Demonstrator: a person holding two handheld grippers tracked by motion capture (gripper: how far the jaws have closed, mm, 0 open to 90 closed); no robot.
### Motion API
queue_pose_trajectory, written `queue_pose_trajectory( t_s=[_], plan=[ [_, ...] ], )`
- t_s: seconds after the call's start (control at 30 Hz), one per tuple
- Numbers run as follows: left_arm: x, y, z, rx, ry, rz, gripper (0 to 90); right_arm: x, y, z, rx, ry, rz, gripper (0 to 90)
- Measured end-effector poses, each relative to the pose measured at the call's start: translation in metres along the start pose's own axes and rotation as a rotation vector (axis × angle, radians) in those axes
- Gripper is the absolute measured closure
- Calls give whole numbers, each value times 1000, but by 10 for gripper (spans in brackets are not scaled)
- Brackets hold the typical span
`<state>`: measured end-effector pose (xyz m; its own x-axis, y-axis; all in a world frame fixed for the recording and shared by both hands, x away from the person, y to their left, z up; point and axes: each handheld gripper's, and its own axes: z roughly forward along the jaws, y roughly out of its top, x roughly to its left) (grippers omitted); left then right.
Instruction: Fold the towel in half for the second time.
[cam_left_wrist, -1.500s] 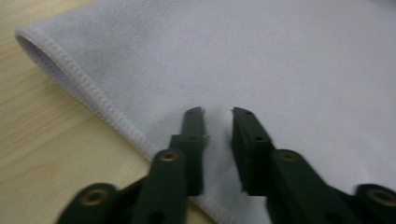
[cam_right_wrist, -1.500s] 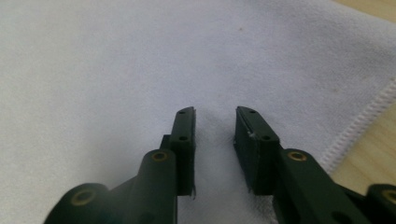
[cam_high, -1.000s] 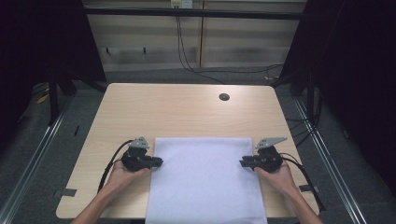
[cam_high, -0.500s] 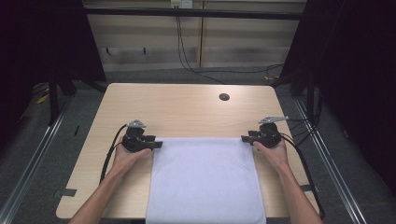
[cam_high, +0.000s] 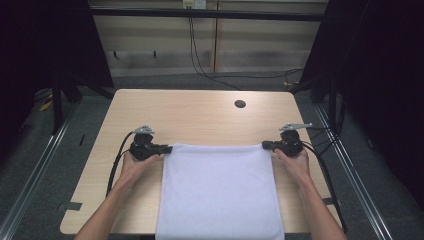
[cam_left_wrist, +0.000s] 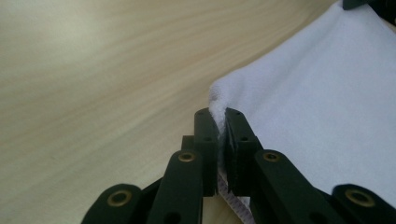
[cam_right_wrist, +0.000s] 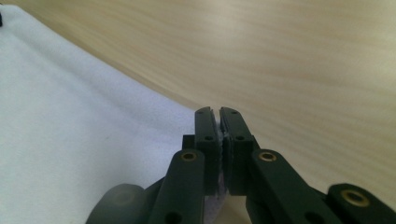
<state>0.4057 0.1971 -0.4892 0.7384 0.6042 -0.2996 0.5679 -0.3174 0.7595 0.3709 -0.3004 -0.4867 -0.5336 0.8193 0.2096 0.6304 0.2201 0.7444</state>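
A white towel (cam_high: 218, 190) lies spread on the wooden table (cam_high: 200, 117), its near end hanging over the front edge. My left gripper (cam_high: 169, 149) is shut on the towel's far left corner (cam_left_wrist: 217, 100), the cloth pinched between both jaws. My right gripper (cam_high: 265, 145) is shut on the far right corner (cam_right_wrist: 217, 122) in the same way. The far edge of the towel runs straight and taut between the two grippers. A person's hands and forearms hold the grippers from the near side.
A small dark round hole (cam_high: 240, 104) sits in the table's far right part. Bare wood stretches beyond the towel to the far edge. Black cables (cam_high: 114, 167) trail from each gripper along the table sides. Metal rails and dark floor surround the table.
Both grippers have moved away from the person toward the table's far side, dragging the towel's far edge with them. They have also spread a little wider apart, and the towel lies flatter.
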Motion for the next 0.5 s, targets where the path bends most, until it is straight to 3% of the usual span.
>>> queue_pose_trajectory(
  t_s=[0.1,0.33,0.5],
  plan=[
    [0,11,-2,-15,26,20,851,-3,14,-7,-41,-3,3,869],
    [3,53,-19,-101,68,28,851,-4,51,-24,-139,-19,-6,871],
    [4,74,-28,-159,69,38,848,-5,79,-34,-162,-50,-24,872]
  ],
)
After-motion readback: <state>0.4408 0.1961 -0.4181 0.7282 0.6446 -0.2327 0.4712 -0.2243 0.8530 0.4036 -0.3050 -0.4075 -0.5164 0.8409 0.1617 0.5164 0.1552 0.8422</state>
